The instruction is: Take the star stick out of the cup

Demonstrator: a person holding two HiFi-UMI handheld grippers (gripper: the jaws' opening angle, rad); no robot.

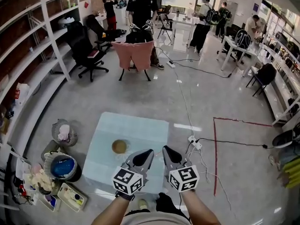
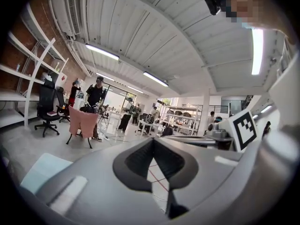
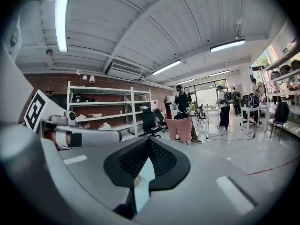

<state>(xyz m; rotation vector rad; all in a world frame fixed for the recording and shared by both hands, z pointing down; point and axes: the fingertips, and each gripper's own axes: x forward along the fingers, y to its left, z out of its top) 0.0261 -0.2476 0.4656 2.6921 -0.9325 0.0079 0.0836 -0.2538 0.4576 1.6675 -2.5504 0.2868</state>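
Note:
A small pale table (image 1: 140,125) stands on the floor below me, with a brown round cup (image 1: 119,146) on its near left part. I see no star stick in any view. My left gripper (image 1: 146,153) hovers over the table's near edge, right of the cup, jaws shut and empty. My right gripper (image 1: 166,150) hangs beside it, also shut on nothing. In the left gripper view the left gripper (image 2: 152,142) points out across the room. In the right gripper view the right gripper (image 3: 149,140) does too, with a sliver of the pale table (image 3: 140,191) visible through the gap lower down.
Baskets, a blue bowl (image 1: 63,167) and loose clutter lie on the floor left of the table. White shelves (image 1: 44,46) line the left wall. A power strip (image 1: 194,142) with cables and a red tape line (image 1: 215,153) lie to the right. A pink-draped chair (image 1: 136,55) and several people are farther back.

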